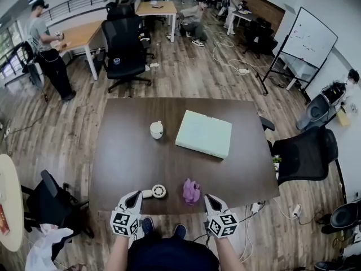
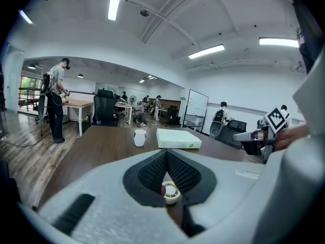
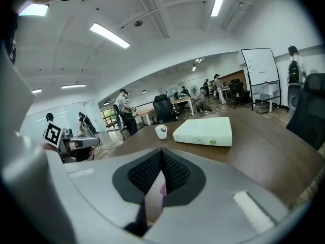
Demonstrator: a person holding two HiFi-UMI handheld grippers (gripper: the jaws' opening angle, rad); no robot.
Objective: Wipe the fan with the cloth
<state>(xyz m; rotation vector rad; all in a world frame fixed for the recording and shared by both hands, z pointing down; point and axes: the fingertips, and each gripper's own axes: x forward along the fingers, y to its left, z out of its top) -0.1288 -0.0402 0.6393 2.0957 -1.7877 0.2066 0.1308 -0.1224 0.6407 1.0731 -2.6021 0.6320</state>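
A small white hand fan (image 1: 158, 191) lies flat near the front edge of the dark brown table (image 1: 124, 151), its short handle pointing left. To its right sits a crumpled purple cloth (image 1: 190, 191). My left gripper (image 1: 135, 197) hovers just left of the fan, shut and empty; in the left gripper view the fan (image 2: 170, 192) shows below the closed left gripper (image 2: 166, 153). My right gripper (image 1: 210, 200) is just right of the cloth, shut with nothing in it. In the right gripper view a sliver of the cloth (image 3: 162, 190) shows under the closed right gripper (image 3: 161, 152).
A pale green flat box (image 1: 204, 133) and a white cup (image 1: 157, 129) stand mid-table. Black office chairs flank the table at right (image 1: 304, 154) and front left (image 1: 48, 199). A person (image 1: 48, 49) stands at a desk far left; a whiteboard (image 1: 307, 38) is far right.
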